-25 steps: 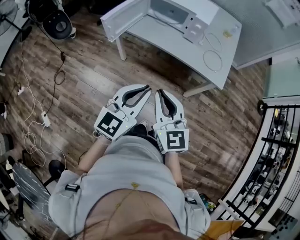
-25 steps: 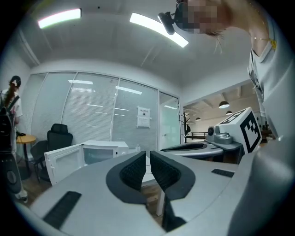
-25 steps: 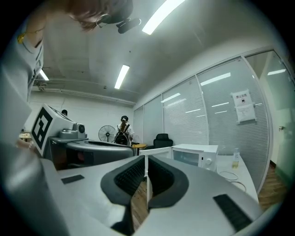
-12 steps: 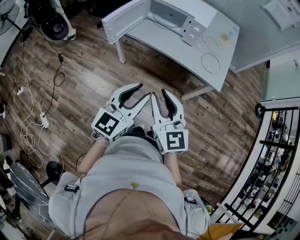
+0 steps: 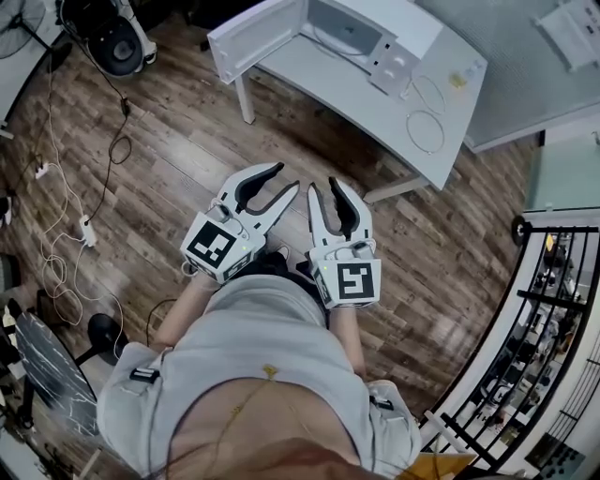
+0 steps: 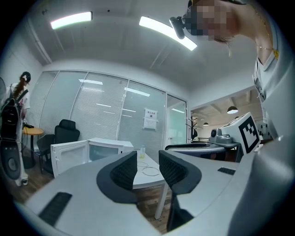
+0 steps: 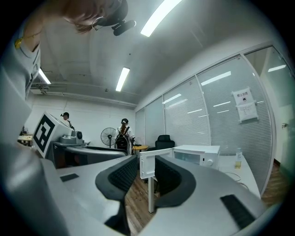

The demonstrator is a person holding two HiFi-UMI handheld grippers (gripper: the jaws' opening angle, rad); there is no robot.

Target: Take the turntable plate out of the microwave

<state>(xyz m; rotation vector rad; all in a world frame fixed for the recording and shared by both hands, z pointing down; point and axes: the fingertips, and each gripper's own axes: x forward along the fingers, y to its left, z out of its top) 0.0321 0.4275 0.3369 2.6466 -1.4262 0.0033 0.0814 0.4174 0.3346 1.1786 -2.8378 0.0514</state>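
Head view is showing the microwave (image 5: 356, 28) sitting at the far end of a white table (image 5: 347, 89), with its door (image 5: 255, 39) hanging wide open to the left. The turntable plate is presumably lying inside the cavity, though it is too small and dim to make out in any view. By my reading the task is barely getting under way: the door is already open, but reaching in, lifting the plate and bringing it out are all waiting to be done. Both tools are hovering well apart from the microwave, over the wooden floor (image 5: 159, 159) in front of the person's body, pointing level toward the table. The left gripper (image 5: 286, 178) is holding its fingers (image 6: 124, 173) spread and released, with only the distant table showing through the gap. The right gripper (image 5: 324, 186) is likewise keeping its fingers (image 7: 168, 177) parted and empty, framing the open door far beyond them.
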